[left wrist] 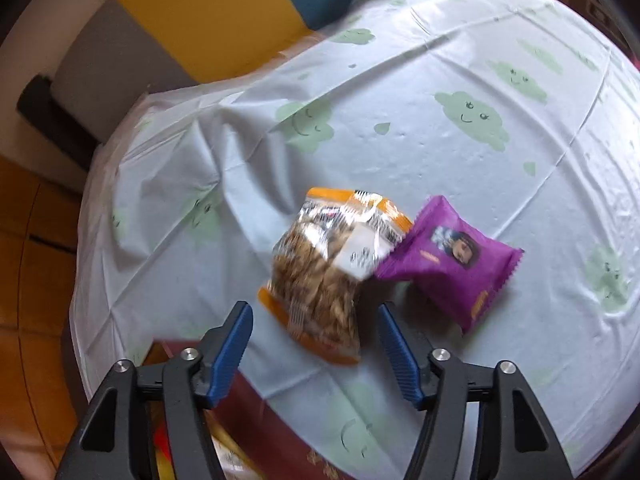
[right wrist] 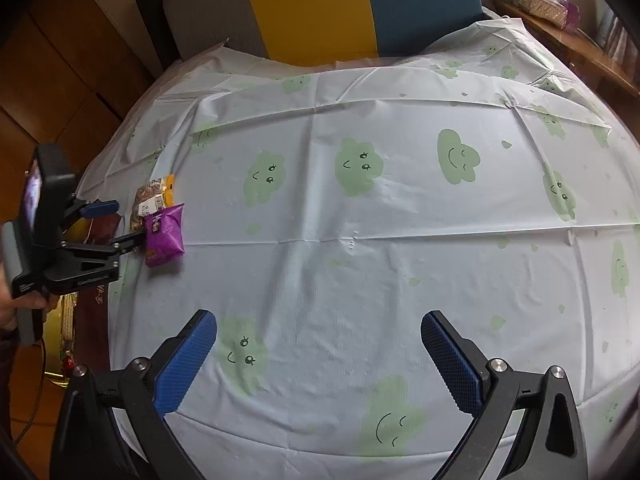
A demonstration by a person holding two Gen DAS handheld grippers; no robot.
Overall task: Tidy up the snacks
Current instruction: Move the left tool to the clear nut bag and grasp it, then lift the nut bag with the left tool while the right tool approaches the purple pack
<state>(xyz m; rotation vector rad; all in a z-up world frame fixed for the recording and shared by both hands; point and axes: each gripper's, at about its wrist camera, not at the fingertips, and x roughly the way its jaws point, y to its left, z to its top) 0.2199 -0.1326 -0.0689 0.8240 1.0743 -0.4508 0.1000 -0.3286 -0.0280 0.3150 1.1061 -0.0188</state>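
A clear, orange-edged bag of nuts point(left wrist: 316, 268) lies on the cloud-print tablecloth point(left wrist: 440, 152) near the table's left edge. A purple snack packet point(left wrist: 448, 260) lies against its right side. My left gripper point(left wrist: 312, 312) hovers just above the near end of the nut bag, its blue pads point(left wrist: 234, 340) wide apart and not touching it. In the right wrist view the left gripper point(right wrist: 120, 222) shows at the far left beside the nut bag point(right wrist: 154, 196) and the purple packet point(right wrist: 164, 236). My right gripper point(right wrist: 318, 318) is open over bare cloth with nothing between its fingers.
A dark red box point(left wrist: 256, 412) sits below the table's left edge, under the left gripper. Grey, yellow and blue panels point(right wrist: 308, 8) stand behind the table. A wooden shelf with a tissue box point(right wrist: 544, 0) is at the back right. A hand point(right wrist: 16, 308) holds the left gripper.
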